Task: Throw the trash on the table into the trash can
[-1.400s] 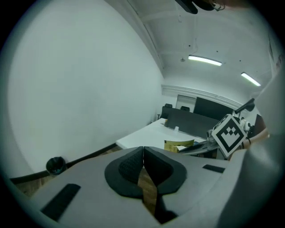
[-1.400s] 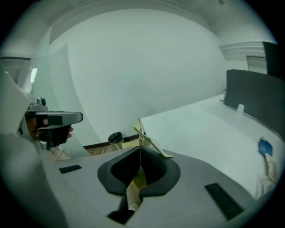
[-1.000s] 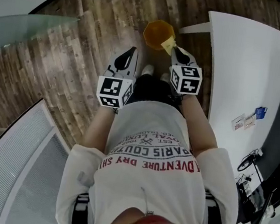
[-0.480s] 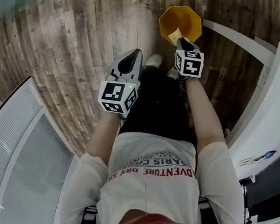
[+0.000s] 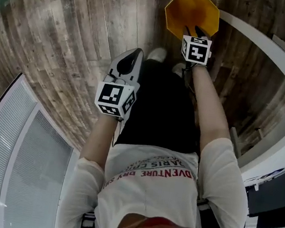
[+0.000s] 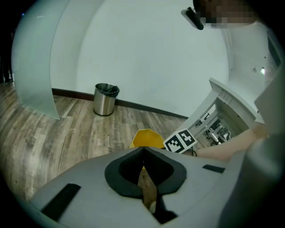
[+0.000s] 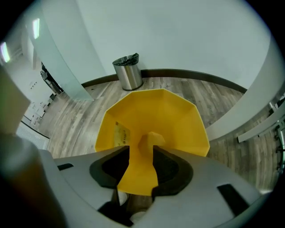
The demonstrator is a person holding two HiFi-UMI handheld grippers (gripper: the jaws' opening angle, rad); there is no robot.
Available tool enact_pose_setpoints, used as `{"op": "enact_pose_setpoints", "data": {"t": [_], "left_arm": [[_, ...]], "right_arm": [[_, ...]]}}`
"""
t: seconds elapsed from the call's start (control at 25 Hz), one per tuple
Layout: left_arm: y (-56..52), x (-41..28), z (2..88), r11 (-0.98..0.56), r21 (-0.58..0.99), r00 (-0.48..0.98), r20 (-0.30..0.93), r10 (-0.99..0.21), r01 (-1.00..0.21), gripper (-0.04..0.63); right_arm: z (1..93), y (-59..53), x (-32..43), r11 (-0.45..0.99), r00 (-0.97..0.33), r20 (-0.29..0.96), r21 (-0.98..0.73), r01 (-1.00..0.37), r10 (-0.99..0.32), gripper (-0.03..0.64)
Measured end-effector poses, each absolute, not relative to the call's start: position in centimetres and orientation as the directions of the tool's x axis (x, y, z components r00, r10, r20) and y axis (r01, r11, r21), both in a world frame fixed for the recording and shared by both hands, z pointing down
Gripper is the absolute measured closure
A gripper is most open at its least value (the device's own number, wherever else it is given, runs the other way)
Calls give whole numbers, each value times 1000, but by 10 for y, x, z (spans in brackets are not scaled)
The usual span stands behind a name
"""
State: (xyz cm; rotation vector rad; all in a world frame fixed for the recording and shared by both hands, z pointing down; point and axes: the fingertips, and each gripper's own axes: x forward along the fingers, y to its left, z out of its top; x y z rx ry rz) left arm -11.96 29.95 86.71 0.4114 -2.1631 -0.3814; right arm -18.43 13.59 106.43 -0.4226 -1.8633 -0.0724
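A yellow trash can [image 5: 191, 13] stands on the wood floor in front of the person's feet. My right gripper [image 5: 198, 31] hangs right over its mouth, pointing steeply down. Its jaws have just been opening and now stand apart [image 7: 141, 153]. A small pale yellow scrap [image 7: 152, 138] shows between their tips against the can's inside [image 7: 169, 113], and no pad is seen pressing on it. My left gripper [image 5: 136, 52] is held to the left of the can, its tips together [image 6: 143, 150]. From the left gripper view the can [image 6: 144, 138] lies just ahead.
A label [image 7: 121, 132] sticks to the can's inner wall. A steel bin [image 6: 105, 99] stands by the far wall. A frosted glass partition [image 6: 33, 67] rises at the left. A white desk edge [image 5: 273, 55] curves along the right, and a white slatted panel [image 5: 16, 173] lies at the lower left.
Both grippers have sunk toward the floor and the can looks closer. The right gripper's jaws have parted, and the scrap no longer sticks out of its tip in the head view.
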Motion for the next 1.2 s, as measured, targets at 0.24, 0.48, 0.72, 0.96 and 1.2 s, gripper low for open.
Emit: {"op": "enact_pose_setpoints", "data": {"t": [0.24, 0.48, 0.72, 0.96, 1.2], "left_arm": [[306, -134, 836, 896, 422, -565, 709, -423, -142, 572], [297, -168, 761, 899, 413, -601, 685, -412, -145, 572], [268, -188, 638, 877, 423, -624, 629, -465, -227, 572], [220, -222, 511, 817, 388, -639, 511, -576, -426, 572], [148, -213, 431, 717, 414, -568, 437, -697, -561, 572]], "right_arm": [[1017, 143, -186, 937, -285, 920, -183, 299, 270, 445], [913, 142, -210, 948, -400, 871, -197, 249, 286, 532], [739, 137, -222, 943, -546, 768, -256, 215, 333, 584], [570, 95, -232, 962, -736, 621, -206, 179, 270, 586], [445, 11, -185, 990, -868, 495, -137, -28, 44, 586]]}}
